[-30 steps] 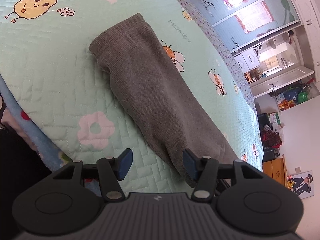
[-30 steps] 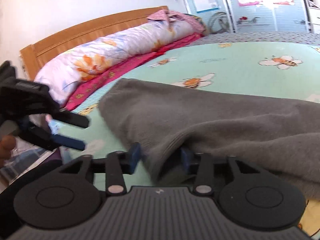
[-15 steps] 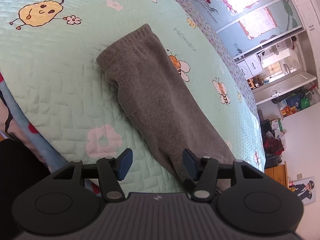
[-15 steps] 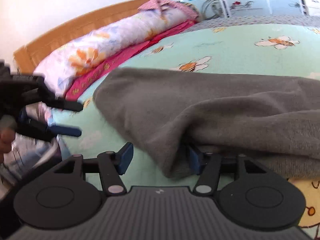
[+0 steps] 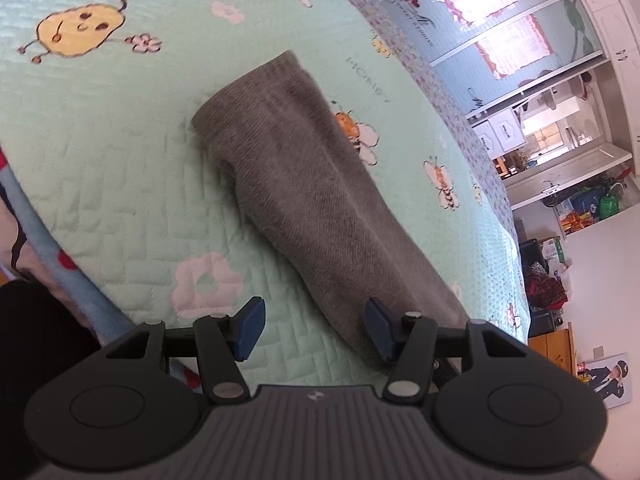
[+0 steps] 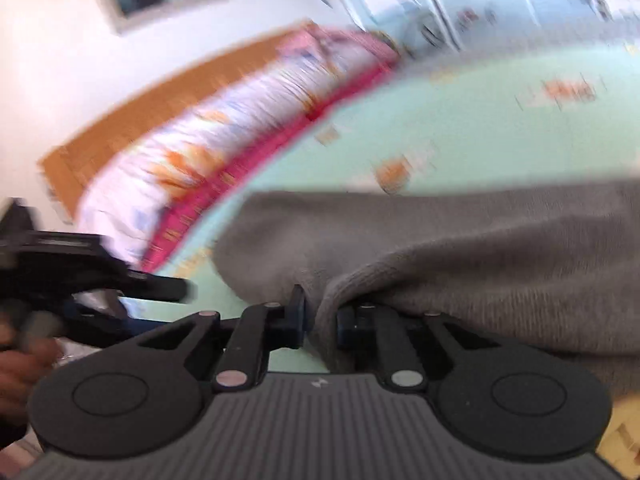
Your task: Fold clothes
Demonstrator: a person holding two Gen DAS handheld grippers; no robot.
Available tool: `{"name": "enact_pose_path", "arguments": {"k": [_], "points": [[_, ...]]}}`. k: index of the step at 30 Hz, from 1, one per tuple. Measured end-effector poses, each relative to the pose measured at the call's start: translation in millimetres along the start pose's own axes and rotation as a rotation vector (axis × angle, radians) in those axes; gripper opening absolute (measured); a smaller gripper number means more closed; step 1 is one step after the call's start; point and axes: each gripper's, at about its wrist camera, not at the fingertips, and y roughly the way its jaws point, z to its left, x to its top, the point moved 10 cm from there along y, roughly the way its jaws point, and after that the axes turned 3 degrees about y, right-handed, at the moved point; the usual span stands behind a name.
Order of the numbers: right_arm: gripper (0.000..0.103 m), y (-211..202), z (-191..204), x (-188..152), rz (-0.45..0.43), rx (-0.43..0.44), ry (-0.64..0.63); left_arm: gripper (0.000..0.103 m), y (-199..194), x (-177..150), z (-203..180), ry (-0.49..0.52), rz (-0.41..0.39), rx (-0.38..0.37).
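Observation:
A grey knitted garment (image 5: pixel 312 184) lies folded into a long strip on the mint-green quilt (image 5: pixel 100 140). My left gripper (image 5: pixel 316 320) stands open over the strip's near end, its right pad beside the cloth's edge and nothing pinched. In the right wrist view the same garment (image 6: pixel 460 248) fills the right half. My right gripper (image 6: pixel 320 316) is closing, and its pads pinch a raised fold at the cloth's near edge. That view is blurred by motion. One of the left gripper's fingers (image 6: pixel 160 289) and the hand (image 6: pixel 20 364) holding it show at the left there.
The quilt's edge (image 5: pixel 48 248) drops off at the left, close to me. A long floral pillow (image 6: pixel 200 152) lies against the wooden headboard (image 6: pixel 160 92). Beyond the bed's far side are sliding doors (image 5: pixel 500 40) and a cluttered floor (image 5: pixel 552 264).
The right gripper's jaws went from wide apart to pinched on the garment's fold, and its view rolled and blurred. The left gripper stays open and nearly still.

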Motion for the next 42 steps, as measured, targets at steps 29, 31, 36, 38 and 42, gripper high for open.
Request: {"name": "enact_pose_path", "arguments": {"k": [29,31,36,38,42], "points": [[0.025,-42,-5,-26,0.078,-0.109,-0.067,0.055,-1,67,47,-0.083,-0.120,0.150],[0.025,-55,0,-12,0.048,-0.136,-0.110,0.055,-27,71,30,0.005,-0.200,0.173],[0.052,-70,2,29,-0.116,-0.093,-0.058,0.059,-21,95,-21,0.196,-0.235,0.078],[0.065,-57,-24,32,-0.123,-0.136,0.005,0.059,20,102,-18,0.209,-0.147,0.084],[0.029,-61,-90,-5,0.028,-0.369,0.072,0.040,77,112,21,0.186,-0.025,0.196]]}}
